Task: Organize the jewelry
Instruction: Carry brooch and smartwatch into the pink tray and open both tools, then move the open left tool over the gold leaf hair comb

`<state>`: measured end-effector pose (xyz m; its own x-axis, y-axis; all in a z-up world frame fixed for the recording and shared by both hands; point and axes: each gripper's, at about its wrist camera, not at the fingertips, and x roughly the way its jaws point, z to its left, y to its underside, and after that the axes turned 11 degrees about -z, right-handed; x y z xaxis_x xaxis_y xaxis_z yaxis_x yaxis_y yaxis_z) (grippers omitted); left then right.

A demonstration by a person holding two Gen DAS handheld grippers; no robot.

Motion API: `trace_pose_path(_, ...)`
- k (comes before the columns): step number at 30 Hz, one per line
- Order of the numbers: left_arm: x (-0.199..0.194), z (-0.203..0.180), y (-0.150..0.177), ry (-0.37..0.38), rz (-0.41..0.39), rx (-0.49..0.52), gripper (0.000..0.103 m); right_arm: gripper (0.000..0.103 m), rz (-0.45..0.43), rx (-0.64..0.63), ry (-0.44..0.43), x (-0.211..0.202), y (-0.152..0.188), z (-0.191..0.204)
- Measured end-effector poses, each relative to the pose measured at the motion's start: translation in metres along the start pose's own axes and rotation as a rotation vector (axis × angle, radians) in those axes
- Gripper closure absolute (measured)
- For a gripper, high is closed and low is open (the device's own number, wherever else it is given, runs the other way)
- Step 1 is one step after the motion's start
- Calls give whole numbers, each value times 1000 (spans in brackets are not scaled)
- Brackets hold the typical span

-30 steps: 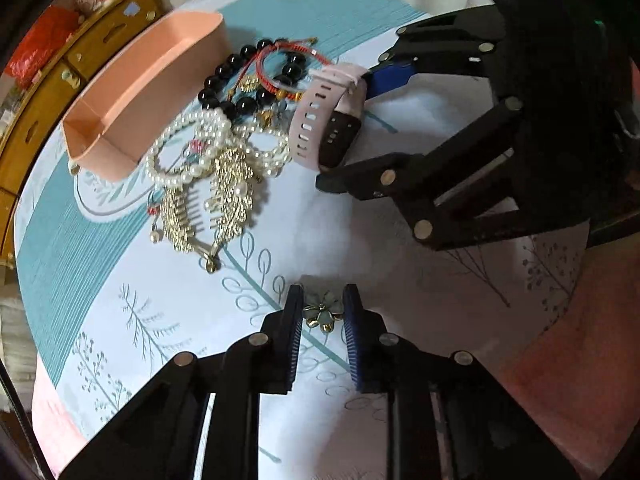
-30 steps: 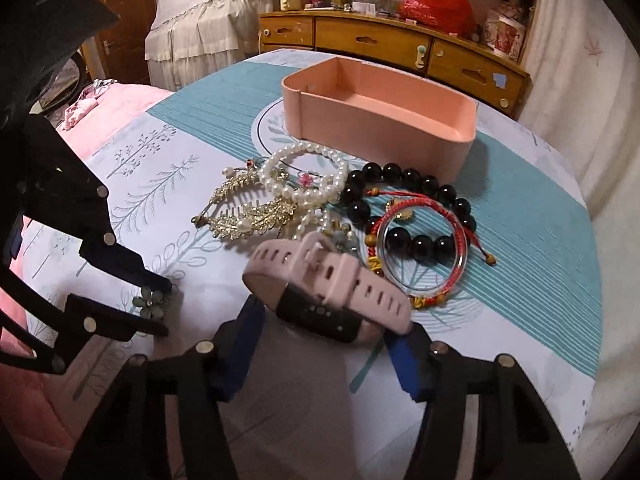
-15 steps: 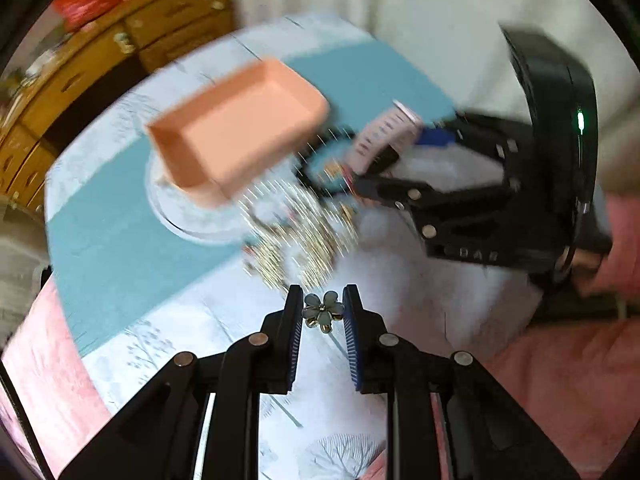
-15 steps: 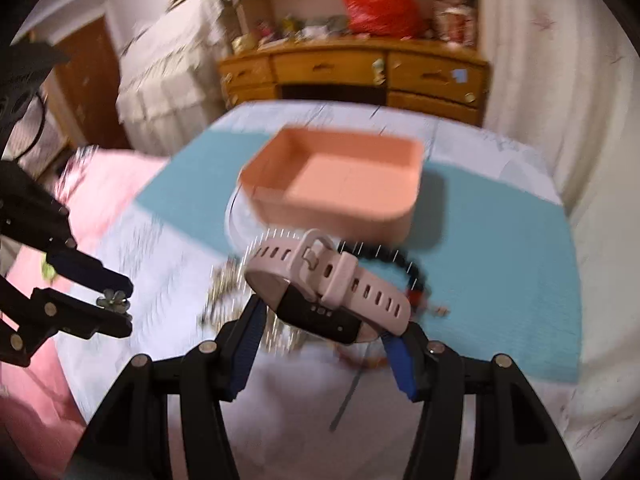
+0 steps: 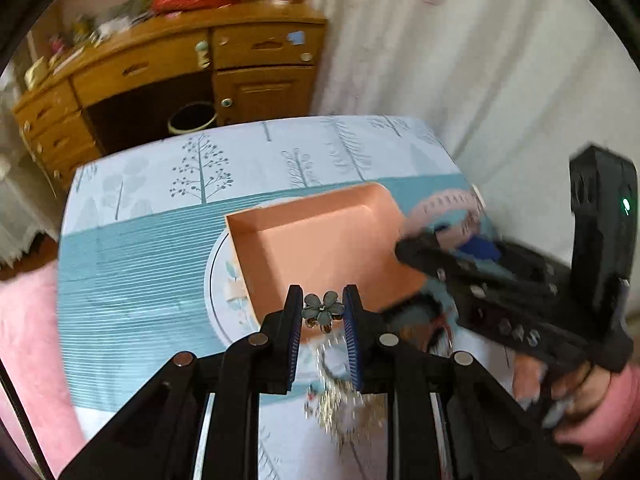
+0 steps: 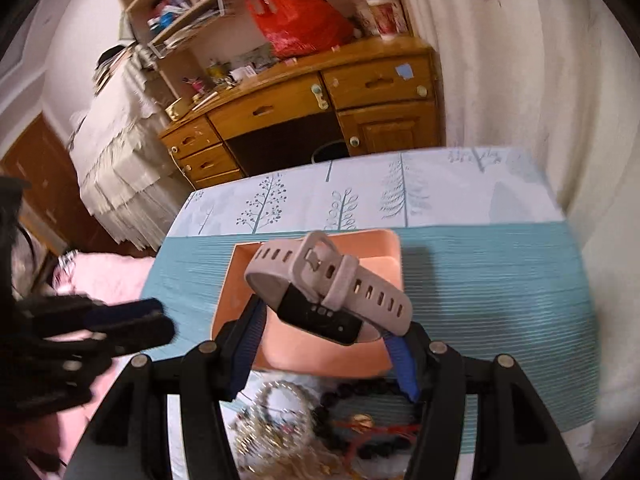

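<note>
My left gripper (image 5: 322, 314) is shut on a small grey-green flower brooch (image 5: 322, 309) and holds it above the near edge of the empty peach tray (image 5: 316, 240). My right gripper (image 6: 326, 330) is shut on a pink-strapped smartwatch (image 6: 332, 296) and holds it over the same tray (image 6: 390, 254). In the left wrist view the right gripper (image 5: 452, 256) reaches in from the right with the watch (image 5: 444, 208) at the tray's right edge. The left gripper shows blurred at the left of the right wrist view (image 6: 120, 320).
A pile of jewelry lies on the tablecloth in front of the tray: pearl bracelets (image 6: 276, 396), black beads (image 6: 356, 396), a red cord bracelet (image 6: 384, 430) and gold pieces (image 5: 340, 412). A wooden desk (image 6: 320, 108) stands beyond the table's far edge. A curtain (image 5: 460, 60) hangs at the right.
Both grippers have lifted off the table with their items and moved forward over the tray. The jewelry pile has dropped below them in view.
</note>
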<state>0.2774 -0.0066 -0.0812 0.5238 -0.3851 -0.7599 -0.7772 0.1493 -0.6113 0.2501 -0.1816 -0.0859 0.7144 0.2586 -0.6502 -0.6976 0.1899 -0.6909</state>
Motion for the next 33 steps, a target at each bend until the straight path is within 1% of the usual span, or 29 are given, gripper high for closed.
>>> trace_pose_path(2, 14, 8, 0, -12, -8, -26, 85, 44, 42, 30, -6, 14, 4, -1)
trace_pose_path(6, 41, 19, -1, -29, 24, -51, 85, 44, 115, 55, 16, 32, 14, -5)
trace_pose_path(7, 44, 20, -1, -32, 33, -55, 82, 43, 125, 64, 17, 34, 15, -7)
trace_pose_path(8, 45, 20, -1, -34, 37, -56, 76, 43, 145, 84, 9, 37, 17, -9)
trace_pose_path(10, 45, 19, -2, -39, 28, -54, 70, 42, 161, 107, 0, 38, 18, -13)
trace_pose_path(12, 43, 18, -3, -32, 17, -43, 58, 41, 155, 116, 3, 35, 19, -16)
trace_pose_path(13, 41, 16, -3, -32, 9, -37, 50, 38, 142, 119, 4, 33, 18, -17)
trace_pose_path(14, 38, 15, -3, -34, 3, -33, 48, 33, 130, 120, -1, 30, 17, -18)
trace_pose_path(16, 32, 13, -4, -48, -2, -25, 47, 25, 112, 121, -7, 25, 14, -18)
trace_pose_path(17, 30, 13, -4, -55, 0, -26, 43, 22, 104, 120, -11, 21, 13, -18)
trace_pose_path(18, 27, 13, -3, -65, 2, -29, 39, 22, 94, 117, -17, 16, 12, -18)
trace_pose_path(20, 20, 13, -1, -92, -1, -34, 24, 22, 84, 115, -15, 7, 13, -20)
trace_pose_path(21, 16, 13, 1, -93, -1, -34, 22, 22, 80, 114, -8, 1, 14, -22)
trace_pose_path(23, 8, 12, 6, -71, 10, -23, 21, 22, 73, 115, 4, -10, 18, -25)
trace_pose_path(26, -5, 9, 16, -95, 24, 5, 20, 22, 64, 119, 38, -29, 31, -34)
trace_pose_path(28, -11, 8, 26, -96, 27, 6, 18, 22, 68, 121, 69, -43, 43, -41)
trace_pose_path(30, -15, 9, 36, -92, 35, -9, 18, 22, 99, 109, 89, -52, 56, -47)
trace_pose_path(33, -14, 11, 56, -110, 88, -23, 18, 22, 163, 47, 130, -64, 78, -55)
